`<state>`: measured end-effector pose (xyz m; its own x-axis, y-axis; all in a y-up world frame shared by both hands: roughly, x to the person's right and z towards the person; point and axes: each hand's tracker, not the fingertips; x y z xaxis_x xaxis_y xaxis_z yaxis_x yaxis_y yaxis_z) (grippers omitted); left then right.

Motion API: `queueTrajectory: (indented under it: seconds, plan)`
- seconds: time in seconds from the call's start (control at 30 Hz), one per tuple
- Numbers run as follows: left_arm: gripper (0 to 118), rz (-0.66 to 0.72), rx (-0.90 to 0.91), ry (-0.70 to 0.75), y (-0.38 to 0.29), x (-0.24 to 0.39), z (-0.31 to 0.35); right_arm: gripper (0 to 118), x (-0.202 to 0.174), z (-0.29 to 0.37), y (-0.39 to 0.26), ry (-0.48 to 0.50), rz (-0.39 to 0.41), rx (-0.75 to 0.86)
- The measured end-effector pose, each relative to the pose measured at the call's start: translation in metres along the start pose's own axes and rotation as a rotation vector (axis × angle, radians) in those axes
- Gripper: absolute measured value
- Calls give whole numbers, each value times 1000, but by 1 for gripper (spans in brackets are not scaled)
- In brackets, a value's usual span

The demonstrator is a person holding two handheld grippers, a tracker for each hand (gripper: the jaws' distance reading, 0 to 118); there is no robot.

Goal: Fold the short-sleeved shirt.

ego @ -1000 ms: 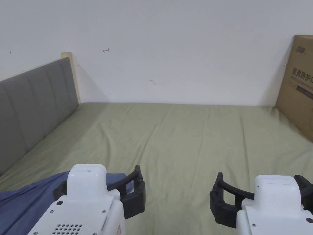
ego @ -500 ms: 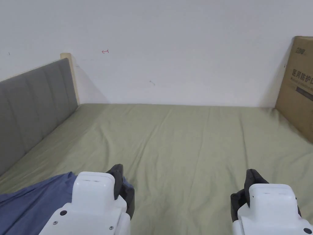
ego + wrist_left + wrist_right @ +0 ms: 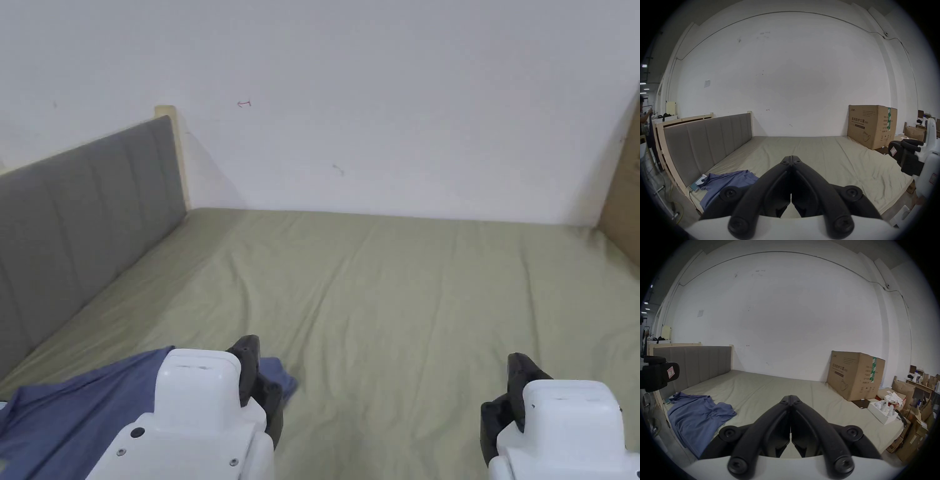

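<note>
Both the left gripper (image 3: pixel 791 156) and the right gripper (image 3: pixel 790 395) have their fingers pressed together, holding nothing, above the olive-green sheeted bed (image 3: pixel 400 281). The crumpled blue short-sleeved shirt (image 3: pixel 700 417) lies at the bed's near-left corner, its long axis running from the grey padded headboard (image 3: pixel 75 206) toward the near edge, part draping over. A careless pull could drag it off.

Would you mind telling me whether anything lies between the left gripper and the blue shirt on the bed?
Nothing visible does: the left gripper, jaws closed, hangs over the bed sheet beside the rumpled blue shirt.
</note>
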<state>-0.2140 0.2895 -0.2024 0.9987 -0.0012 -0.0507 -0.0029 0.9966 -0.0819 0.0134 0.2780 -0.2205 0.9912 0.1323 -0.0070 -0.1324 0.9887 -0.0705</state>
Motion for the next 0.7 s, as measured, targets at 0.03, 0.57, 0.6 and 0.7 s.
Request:
queueTrajectory:
  seconds: [0.03,0.57,0.6,0.7]
  plan:
    - [0,-4,-2,14,1,-5,2,0,-6,-1,1,20,0,6]
    - [0,25,-110,373,-17,-118,30,0,-144,-31,1,485,41,-62]
    - [0,12,-132,388,-19,-120,25,0,-148,-33,0,490,44,-66]
    - [0,11,-173,368,-31,-126,6,0,-154,-43,-5,492,59,-85]
